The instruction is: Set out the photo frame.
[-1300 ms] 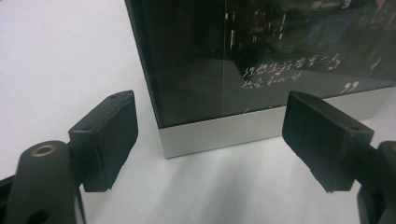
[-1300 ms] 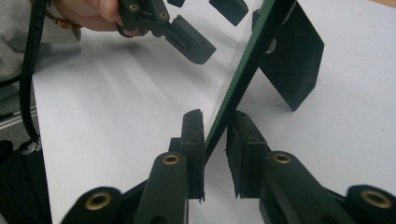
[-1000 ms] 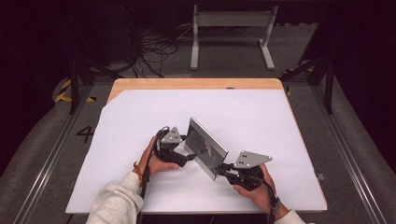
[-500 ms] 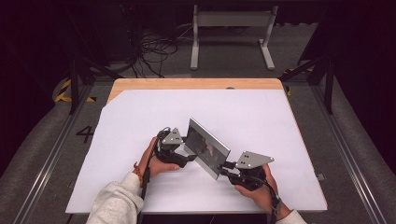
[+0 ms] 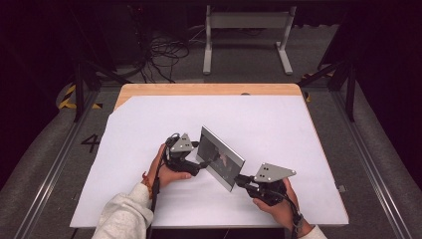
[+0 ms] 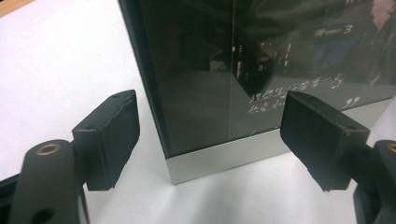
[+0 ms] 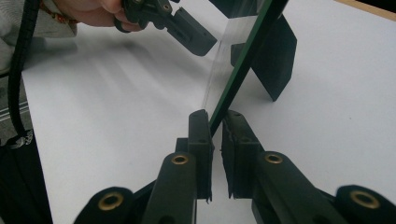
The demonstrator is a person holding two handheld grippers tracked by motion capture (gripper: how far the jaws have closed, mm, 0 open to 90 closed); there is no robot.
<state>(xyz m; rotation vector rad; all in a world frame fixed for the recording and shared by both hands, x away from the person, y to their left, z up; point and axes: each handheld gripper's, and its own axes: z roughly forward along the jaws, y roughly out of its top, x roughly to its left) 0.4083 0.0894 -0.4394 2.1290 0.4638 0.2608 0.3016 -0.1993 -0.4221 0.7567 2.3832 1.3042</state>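
A silver-edged picture frame with a dark photo stands upright on the white table, propped on its black back stand. My left gripper is open at the frame's left end. Its pads sit either side of the frame's lower corner without touching it. My right gripper is at the frame's near right corner. Its jaws have just been closing, with the frame's thin edge between the pads. The left gripper also appears far off in the right gripper view.
A white sheet covers the table, with a wooden strip bare along the far edge. Beyond the table, cables and a grey metal stand are on the floor. A cable trails at the left.
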